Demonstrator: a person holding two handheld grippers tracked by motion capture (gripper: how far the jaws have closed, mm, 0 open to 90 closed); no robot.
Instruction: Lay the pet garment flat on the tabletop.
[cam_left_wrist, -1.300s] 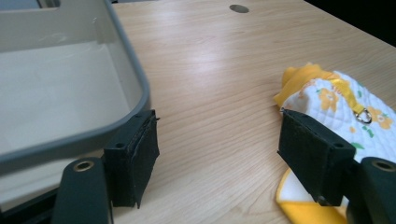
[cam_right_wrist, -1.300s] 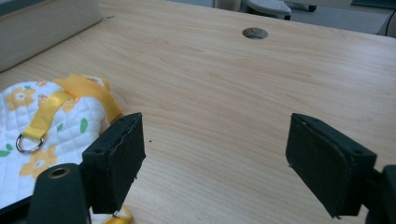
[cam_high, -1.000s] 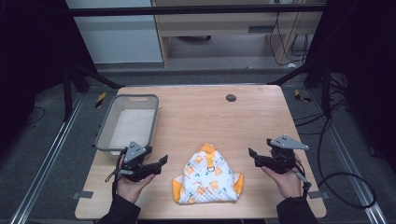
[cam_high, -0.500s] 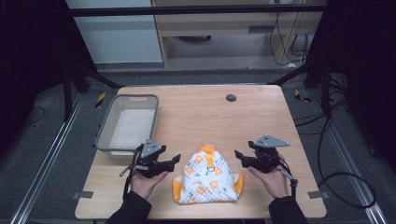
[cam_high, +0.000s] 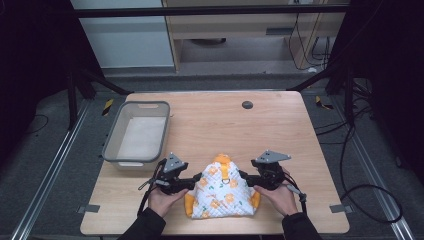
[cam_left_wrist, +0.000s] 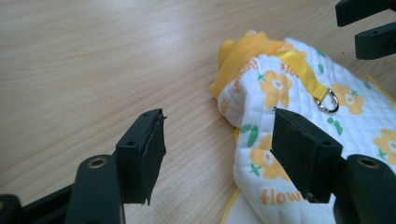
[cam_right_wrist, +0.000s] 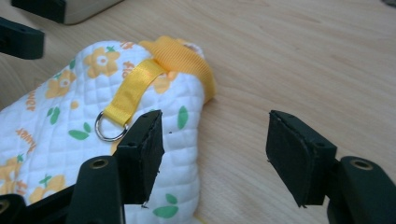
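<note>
A white quilted garment (cam_high: 223, 194) with orange flowers, yellow trim and a yellow strap with a metal ring (cam_left_wrist: 329, 101) lies flat near the table's front edge. My left gripper (cam_high: 194, 181) is low at its left side; its jaws stand apart and have just been closing, one over bare wood, the other over the garment's edge (cam_left_wrist: 247, 116). My right gripper (cam_high: 248, 178) is at the garment's right side, with its jaws also apart and just closing. The cloth's edge (cam_right_wrist: 187, 121) lies by the right gripper's left jaw. No pad presses on the cloth.
A grey plastic tub (cam_high: 137, 132) stands at the table's left, just behind my left hand. A dark round hole (cam_high: 247, 104) sits in the wooden tabletop (cam_high: 280, 130) toward the back. The front edge of the table runs close behind both hands.
Both hands have come inward from the sides and sunk toward the table, ending right at the garment's two edges. Both pairs of jaws look a little narrower.
</note>
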